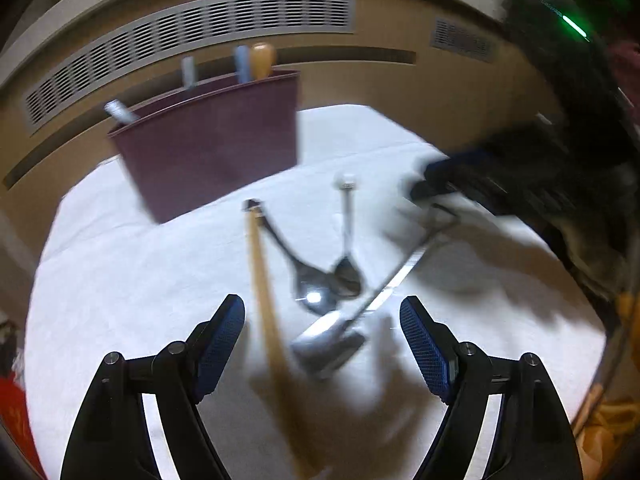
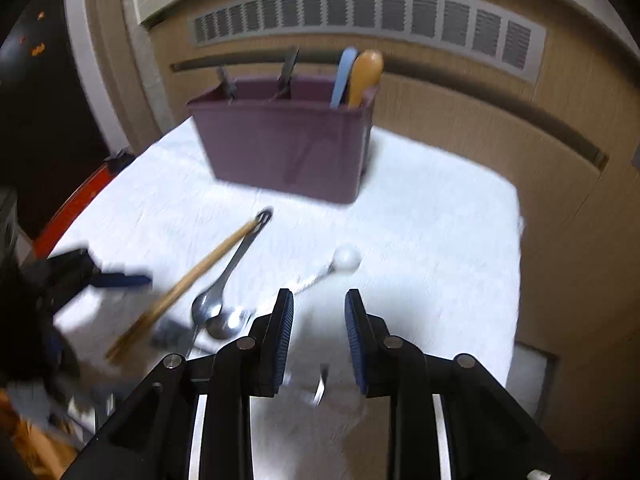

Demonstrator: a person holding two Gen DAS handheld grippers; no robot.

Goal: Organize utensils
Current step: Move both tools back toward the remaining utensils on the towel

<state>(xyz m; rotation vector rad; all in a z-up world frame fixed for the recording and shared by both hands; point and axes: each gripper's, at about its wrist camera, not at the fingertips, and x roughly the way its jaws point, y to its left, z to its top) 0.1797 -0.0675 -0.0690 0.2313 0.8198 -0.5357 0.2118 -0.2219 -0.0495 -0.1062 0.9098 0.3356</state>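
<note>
A maroon utensil caddy [image 1: 212, 144] [image 2: 288, 148] stands at the back of the white cloth, with several handles sticking out. Loose on the cloth lie a wooden utensil [image 1: 264, 292] [image 2: 180, 288], a steel spoon [image 1: 296, 264] [image 2: 224, 276], a smaller spoon with a white knob [image 1: 347, 240] [image 2: 320, 276], and a metal spatula [image 1: 360, 312]. My left gripper [image 1: 322, 320] is open just above the wooden utensil and spatula. My right gripper [image 2: 319, 308] is open over the knobbed spoon's handle; it also shows, blurred, in the left wrist view [image 1: 480, 176].
A beige wall unit with vent grilles [image 1: 192, 28] [image 2: 360, 16] runs behind the table. The cloth's right edge [image 2: 516, 240] drops off to the floor. A red object [image 1: 12, 412] sits at the left edge.
</note>
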